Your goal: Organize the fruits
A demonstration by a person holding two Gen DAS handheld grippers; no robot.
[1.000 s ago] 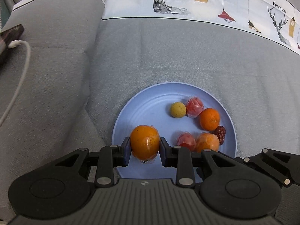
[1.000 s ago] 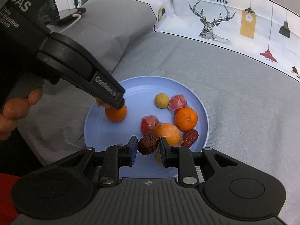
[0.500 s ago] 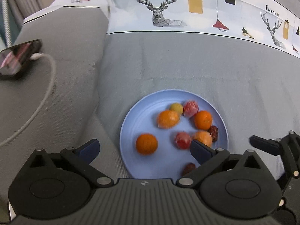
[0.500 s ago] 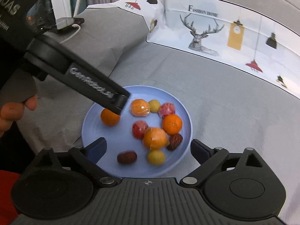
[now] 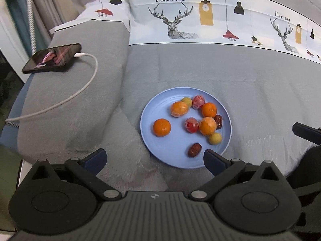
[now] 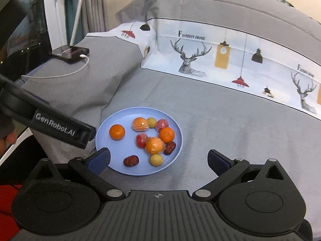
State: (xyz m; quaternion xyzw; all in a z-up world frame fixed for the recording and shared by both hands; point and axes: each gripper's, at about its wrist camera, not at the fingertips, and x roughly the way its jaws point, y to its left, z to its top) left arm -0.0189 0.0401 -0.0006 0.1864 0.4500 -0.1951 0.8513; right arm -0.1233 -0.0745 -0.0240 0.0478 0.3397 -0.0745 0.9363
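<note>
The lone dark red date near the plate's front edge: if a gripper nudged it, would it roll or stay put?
The date is oblong and wrinkled, so it would probably slide or wobble, not roll far. It looks small and light. The blue plate looks smooth, so it might skid toward the raised rim.

Grey bed cover (image 5: 200, 68) with blue plate (image 5: 154, 120), perhaps charging phone (image 5: 52, 57).

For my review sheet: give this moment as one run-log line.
left gripper: jaws open, just opened, empty | right gripper: jaws open, just opened, empty | fruits: all on blue plate | phone: on pillow, charging
</note>
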